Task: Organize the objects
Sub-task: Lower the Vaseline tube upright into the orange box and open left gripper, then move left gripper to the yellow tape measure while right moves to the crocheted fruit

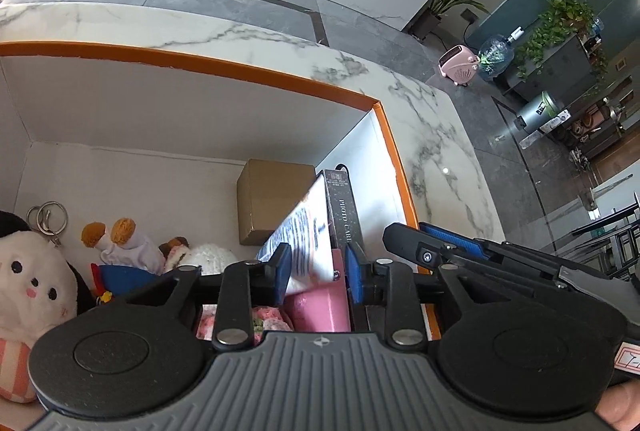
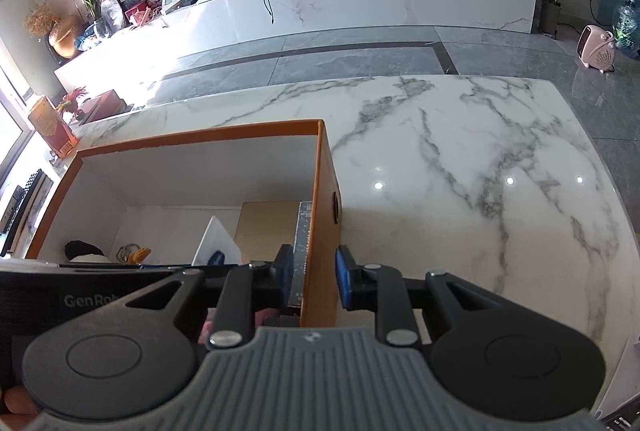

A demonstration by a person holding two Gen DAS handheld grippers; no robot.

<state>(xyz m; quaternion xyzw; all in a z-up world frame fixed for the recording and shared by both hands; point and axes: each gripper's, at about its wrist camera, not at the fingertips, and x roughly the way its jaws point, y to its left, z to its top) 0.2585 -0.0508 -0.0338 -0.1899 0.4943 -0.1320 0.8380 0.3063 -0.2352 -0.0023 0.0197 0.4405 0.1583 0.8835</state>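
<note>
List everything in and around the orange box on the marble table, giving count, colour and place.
storage box: one, orange outside, white inside, on the table
marble table: one, white with grey veins, under the box
cardboard box: one, brown, far corner inside
photo card case: one, black, upright against a side wall
striped flat item: one, white, leaning beside the case
plush toy: one, white and black, opposite side
key rings: a few, silver, behind the plush
small dolls: several, mixed colours, middle
left gripper: black, blue pads, over the striped item
right gripper: black, blue pads, astride the wall by the case
</note>
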